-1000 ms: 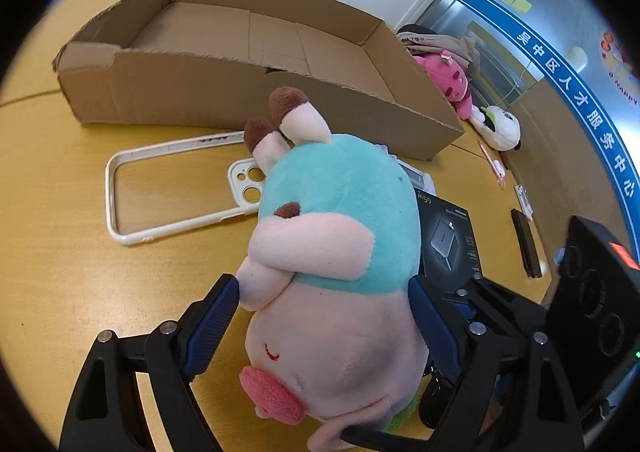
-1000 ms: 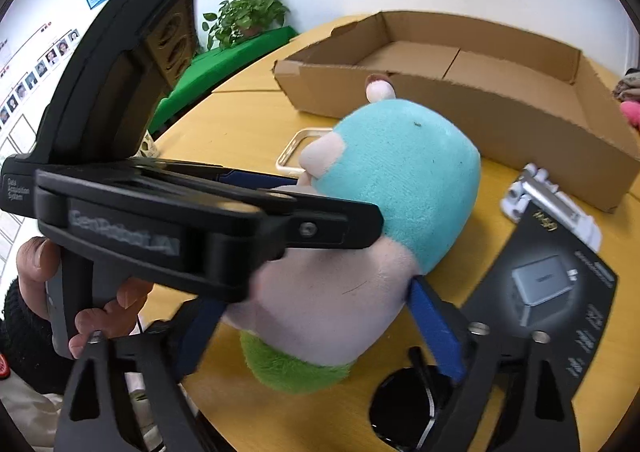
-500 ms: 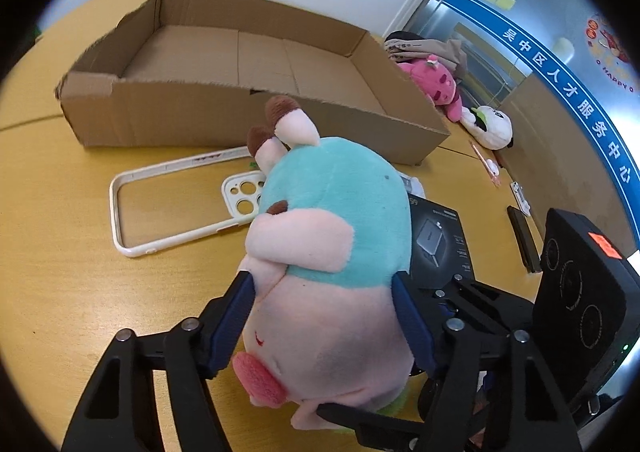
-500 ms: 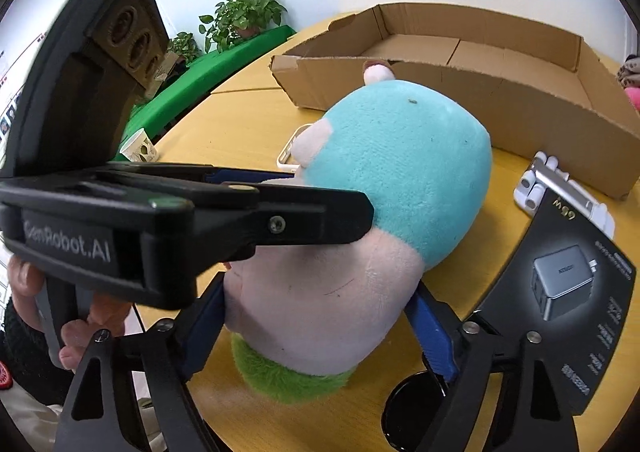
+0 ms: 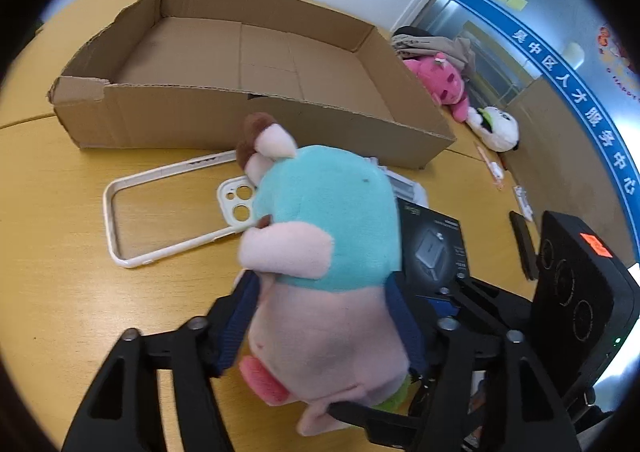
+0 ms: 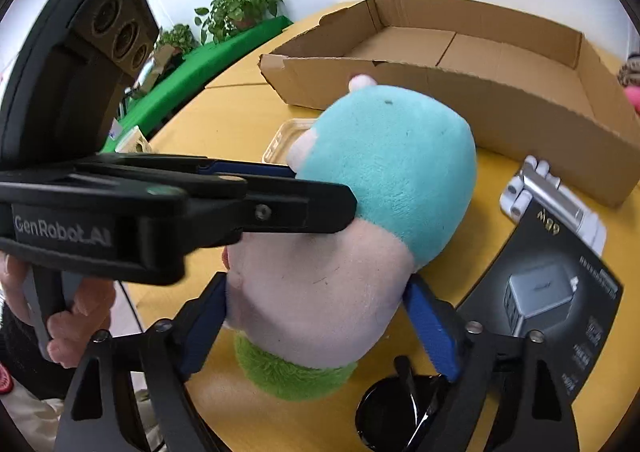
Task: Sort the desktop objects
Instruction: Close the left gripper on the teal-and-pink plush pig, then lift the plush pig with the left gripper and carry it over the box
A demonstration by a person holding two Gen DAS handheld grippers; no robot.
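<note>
Two grippers clamp one teal-and-pink plush toy above the yellow wooden table: left gripper and right gripper both squeeze its pink body. An open brown cardboard box sits beyond.

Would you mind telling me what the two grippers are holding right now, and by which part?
Both hold the plush toy. The left gripper and the right gripper each squeeze its pink lower body from opposite sides, below the teal part.
</note>
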